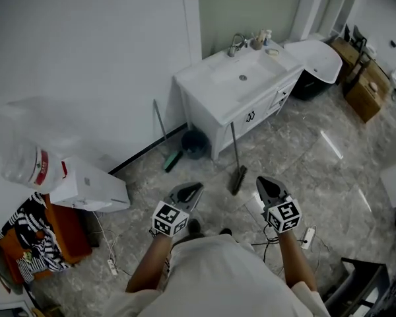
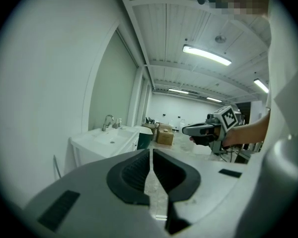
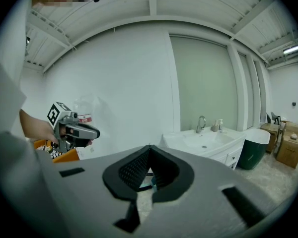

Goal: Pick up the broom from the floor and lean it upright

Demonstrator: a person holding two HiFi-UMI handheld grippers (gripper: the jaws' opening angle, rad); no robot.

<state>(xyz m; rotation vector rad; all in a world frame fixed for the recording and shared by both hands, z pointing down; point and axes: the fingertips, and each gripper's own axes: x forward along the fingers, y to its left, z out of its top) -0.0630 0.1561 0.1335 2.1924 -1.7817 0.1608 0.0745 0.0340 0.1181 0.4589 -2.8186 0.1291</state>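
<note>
The broom (image 1: 235,156) stands upright, its thin grey handle leaning against the front of the white sink cabinet (image 1: 211,114) and its dark bristle head (image 1: 238,179) on the floor. My left gripper (image 1: 193,190) is shut and empty, held above the floor left of the broom head. My right gripper (image 1: 264,183) is also shut and empty, just right of the broom head. Neither touches the broom. In the left gripper view the right gripper (image 2: 203,129) shows off to the side; in the right gripper view the left gripper (image 3: 77,130) shows likewise. The broom is hidden in both gripper views.
A second long-handled tool with a green head (image 1: 173,160) leans on the wall beside a dark bin (image 1: 195,143). A white box (image 1: 92,190) and an orange stand (image 1: 59,233) are at the left. A power strip (image 1: 308,237) and cables lie at the right; wooden crates (image 1: 364,88) stand far right.
</note>
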